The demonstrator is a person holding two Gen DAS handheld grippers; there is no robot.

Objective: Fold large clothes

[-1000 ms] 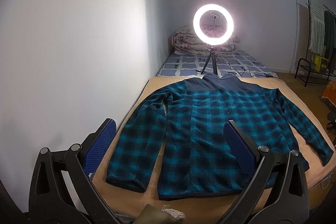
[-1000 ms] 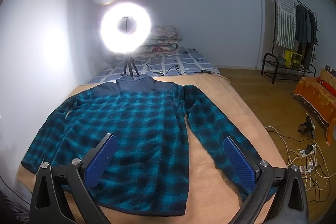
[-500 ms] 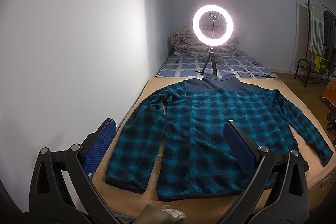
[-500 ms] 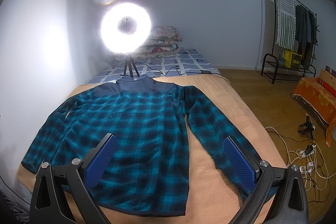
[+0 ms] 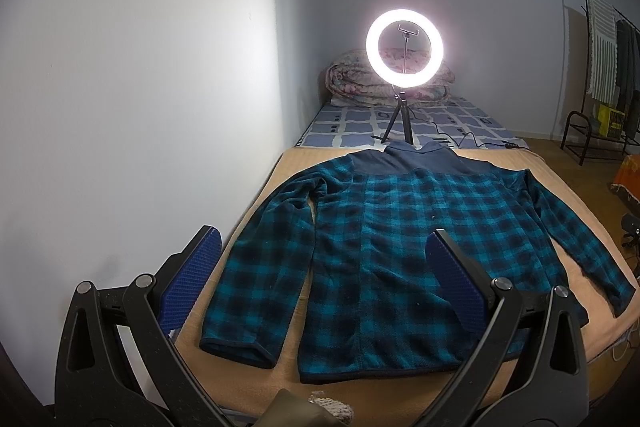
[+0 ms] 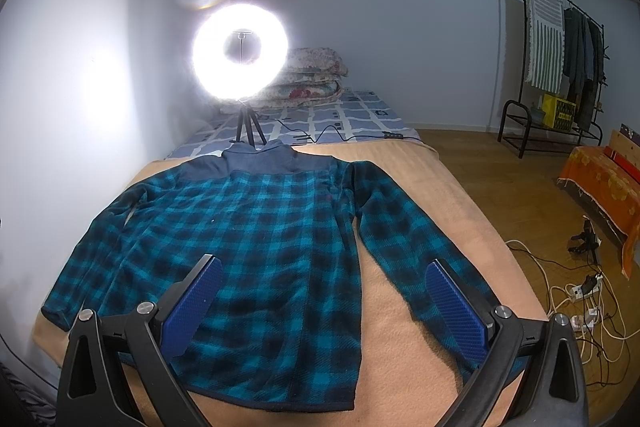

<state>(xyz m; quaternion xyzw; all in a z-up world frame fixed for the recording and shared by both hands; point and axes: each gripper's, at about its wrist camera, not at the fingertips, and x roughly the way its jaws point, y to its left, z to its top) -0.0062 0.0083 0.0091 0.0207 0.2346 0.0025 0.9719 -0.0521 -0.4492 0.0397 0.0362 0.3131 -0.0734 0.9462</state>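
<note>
A teal and black plaid fleece jacket (image 5: 400, 247) with a dark blue yoke and collar lies flat, sleeves spread, on a tan blanket (image 5: 560, 163). It also shows in the right wrist view (image 6: 260, 247). My left gripper (image 5: 320, 275) is open and empty, held above the jacket's near hem on the left side. My right gripper (image 6: 324, 291) is open and empty, held above the near hem, its right finger over the right sleeve (image 6: 400, 239).
A lit ring light on a tripod (image 5: 404, 55) stands just beyond the collar, with a cable and folded quilts (image 5: 348, 83) behind. A wall runs along the left. A clothes rack (image 6: 560, 67), orange cloth (image 6: 600, 179) and cables with power strips (image 6: 580, 299) lie on the right.
</note>
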